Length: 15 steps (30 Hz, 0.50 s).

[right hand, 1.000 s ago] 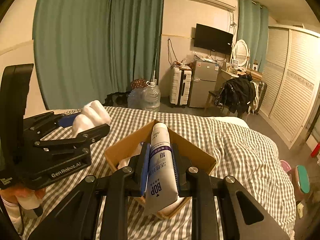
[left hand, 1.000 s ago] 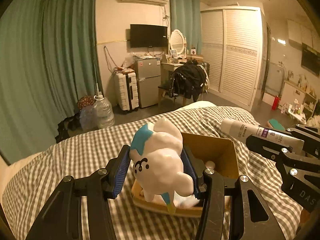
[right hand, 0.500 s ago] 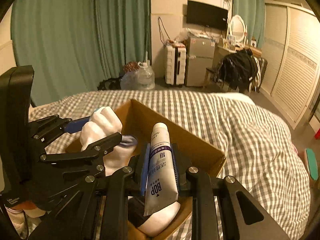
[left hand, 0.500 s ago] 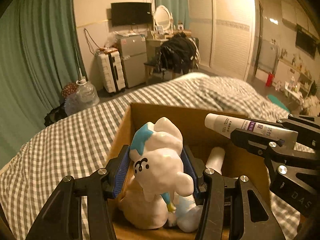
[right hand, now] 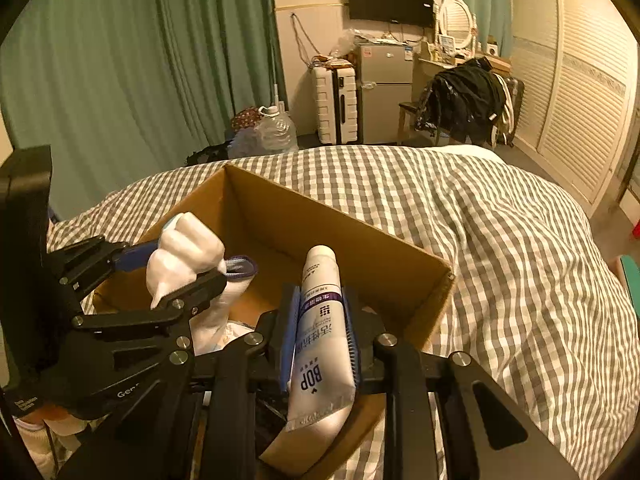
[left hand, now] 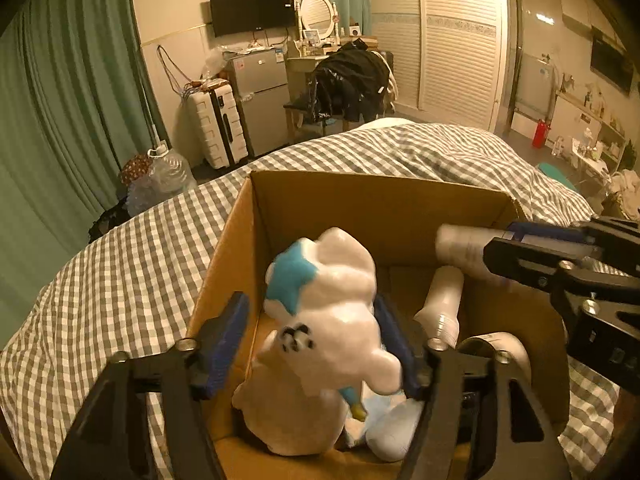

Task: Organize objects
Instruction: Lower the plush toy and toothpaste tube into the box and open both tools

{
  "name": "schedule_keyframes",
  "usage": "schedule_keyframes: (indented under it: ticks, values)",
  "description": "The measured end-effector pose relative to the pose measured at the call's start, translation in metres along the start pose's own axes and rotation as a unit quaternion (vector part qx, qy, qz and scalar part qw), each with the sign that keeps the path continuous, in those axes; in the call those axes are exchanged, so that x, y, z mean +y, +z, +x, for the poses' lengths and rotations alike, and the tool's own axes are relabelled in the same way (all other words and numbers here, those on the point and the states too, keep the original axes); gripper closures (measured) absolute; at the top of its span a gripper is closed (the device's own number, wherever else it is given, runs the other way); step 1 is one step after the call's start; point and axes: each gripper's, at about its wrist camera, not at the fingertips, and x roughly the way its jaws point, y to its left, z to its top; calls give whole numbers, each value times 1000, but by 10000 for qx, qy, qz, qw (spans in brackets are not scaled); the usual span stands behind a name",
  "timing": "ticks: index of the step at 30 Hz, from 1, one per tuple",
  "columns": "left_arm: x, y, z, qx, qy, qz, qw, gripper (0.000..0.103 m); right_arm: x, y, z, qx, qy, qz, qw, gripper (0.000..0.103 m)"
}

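Note:
An open cardboard box [left hand: 372,200] sits on a checked bed cover. My left gripper [left hand: 312,340] is open inside the box, its jaws spread wider than the white and blue toy figure [left hand: 328,312], which leans between them against other white toys. The left pad stands clear of the figure. My right gripper [right hand: 320,320] is shut on a white BOP tube [right hand: 320,320] over the box [right hand: 340,220]. The tube also shows in the left wrist view [left hand: 460,244]. The toy figure shows in the right wrist view [right hand: 184,252].
White bottles [left hand: 440,304] and soft toys lie in the box bottom. The checked bed cover [right hand: 500,240] spreads around the box. Beyond the bed stand a suitcase [left hand: 216,124], a small fridge [left hand: 260,96], a chair with a black jacket [left hand: 348,76] and green curtains.
Both grippers have moved down into the box. My left jaws have spread apart and let the toy figure go; it has tipped. The right gripper still holds the tube.

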Motion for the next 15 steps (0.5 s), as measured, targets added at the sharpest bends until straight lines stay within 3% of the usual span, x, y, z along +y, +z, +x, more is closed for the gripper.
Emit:
schedule_keyframes:
  ticks: [2,7,10,15]
  values:
    - [-1,1,-8,-47,41,-38,10000,23,-2,0,-7,-55,-11,69,10000,60]
    - [4,7,-33,-186,145,-70,9997,16,-6,5,-36,-278,-88,229,9993,58]
    - [8,10,-55,-359,168,-96,9992,16,-3,6,-58,-406,-137,259,9987,47]
    - [13,14,-98,-637,168,-156,9977,16,5,7,-97,-649,-248,250,9973,40]
